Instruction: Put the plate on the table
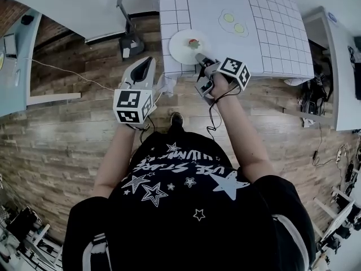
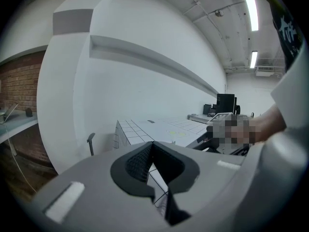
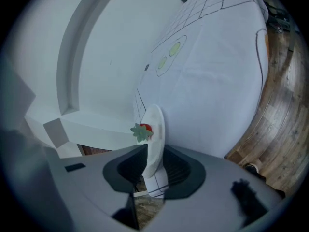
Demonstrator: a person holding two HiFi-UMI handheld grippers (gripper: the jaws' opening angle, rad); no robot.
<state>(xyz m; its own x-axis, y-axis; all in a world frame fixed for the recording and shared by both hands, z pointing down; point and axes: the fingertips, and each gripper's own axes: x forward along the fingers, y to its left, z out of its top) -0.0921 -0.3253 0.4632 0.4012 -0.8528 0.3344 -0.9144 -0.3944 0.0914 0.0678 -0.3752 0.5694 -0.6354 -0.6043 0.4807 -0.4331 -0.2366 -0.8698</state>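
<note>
Head view: white plate (image 1: 181, 49) w/ a small red-green strawberry-like piece (image 1: 193, 42) lies flat on the gridded counter (image 1: 265, 33), near its front edge. Right tongs (image 1: 201, 60) sit at the plate's near rim; left tongs (image 1: 144, 68) are off the counter, beside its corner. Left gripper view: tongs closed tip to tip, nothing betw. them. Right gripper view: tongs apart, plate rim betw. them, not pinched.

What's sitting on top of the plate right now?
A small red strawberry with green leaves lies near the middle of the plate, which rests on the table. The right gripper straddles the near rim, jaws apart, hiding that bit in the head view.
</note>
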